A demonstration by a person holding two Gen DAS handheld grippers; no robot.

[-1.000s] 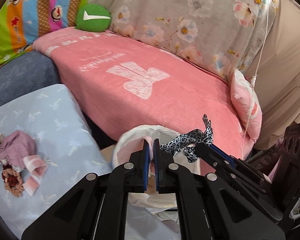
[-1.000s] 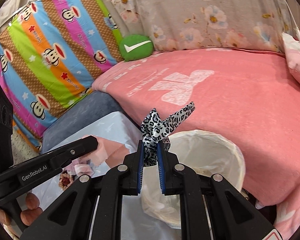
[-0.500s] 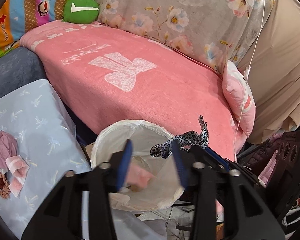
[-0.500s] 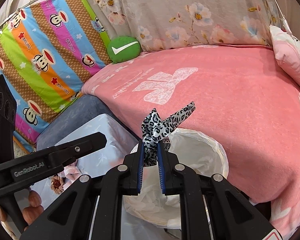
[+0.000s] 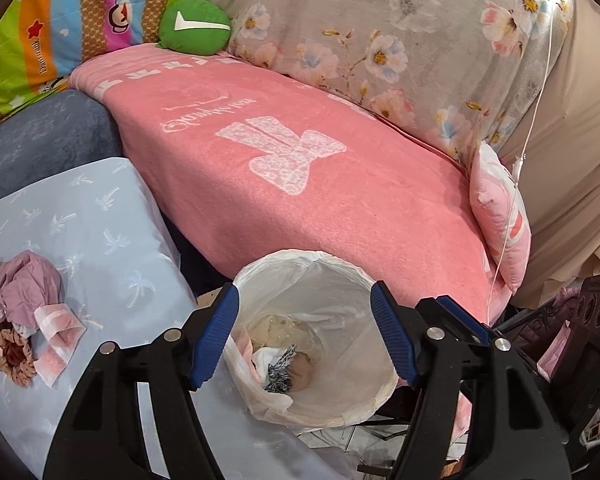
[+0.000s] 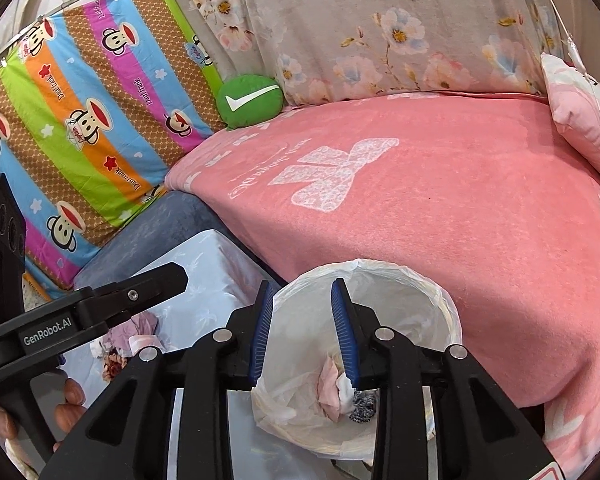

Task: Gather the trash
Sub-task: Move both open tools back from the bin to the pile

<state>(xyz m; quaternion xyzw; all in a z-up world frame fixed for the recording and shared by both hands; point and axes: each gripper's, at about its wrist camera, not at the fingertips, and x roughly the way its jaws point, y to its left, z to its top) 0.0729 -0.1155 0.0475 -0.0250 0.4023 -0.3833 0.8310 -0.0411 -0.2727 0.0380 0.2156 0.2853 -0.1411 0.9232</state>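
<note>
Lying binned (image 6: pixel 452 316), trash (image 6: pixel 362 402) beneath tongs (image 6: pixel 305 332)

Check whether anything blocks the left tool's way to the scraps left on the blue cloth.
Nothing visible does. The left tool stands open and empty over the bin. The scraps lie in the open on the blue cloth beside it.

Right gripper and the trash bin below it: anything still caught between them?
Nothing. In the right wrist view the right gripper, jaws just opening, holds nothing above the bin; the leopard-print scrap lies at the bottom on other scraps.
</note>
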